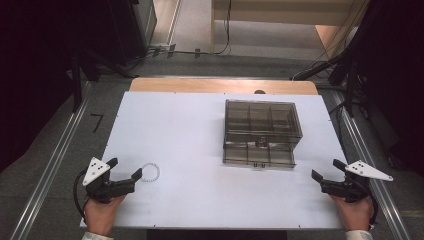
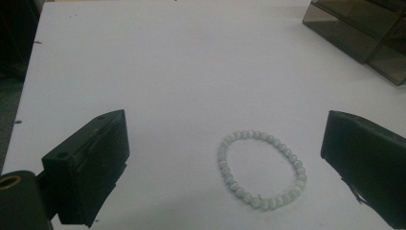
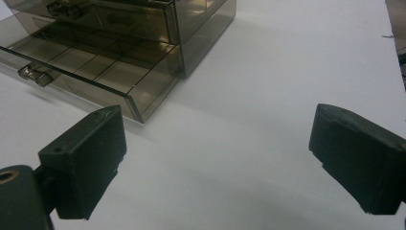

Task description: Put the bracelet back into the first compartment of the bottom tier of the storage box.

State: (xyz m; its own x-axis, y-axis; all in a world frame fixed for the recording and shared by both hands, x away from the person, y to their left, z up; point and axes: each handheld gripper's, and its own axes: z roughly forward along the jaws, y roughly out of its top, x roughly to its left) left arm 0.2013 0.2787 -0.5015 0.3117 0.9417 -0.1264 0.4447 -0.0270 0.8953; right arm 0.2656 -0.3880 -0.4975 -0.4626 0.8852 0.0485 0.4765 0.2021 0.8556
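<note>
The left gripper [image 1: 124, 168] is held by the left hand [image 1: 103, 211] at about 7 o'clock of the high view, and its jaws are spread wide, pointed toward 2 o'clock. The right gripper [image 1: 327, 169] is held by the right hand [image 1: 356, 210] at about 4 o'clock, with jaws equally spread, pointed toward 10 o'clock. Nothing is gripped by either.

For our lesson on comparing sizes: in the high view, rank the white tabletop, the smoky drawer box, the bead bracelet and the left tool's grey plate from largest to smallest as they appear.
1. White tabletop
2. Smoky drawer box
3. Left tool's grey plate and bead bracelet: too alike to rank, and the plate sits raised, nearer the camera.
</note>
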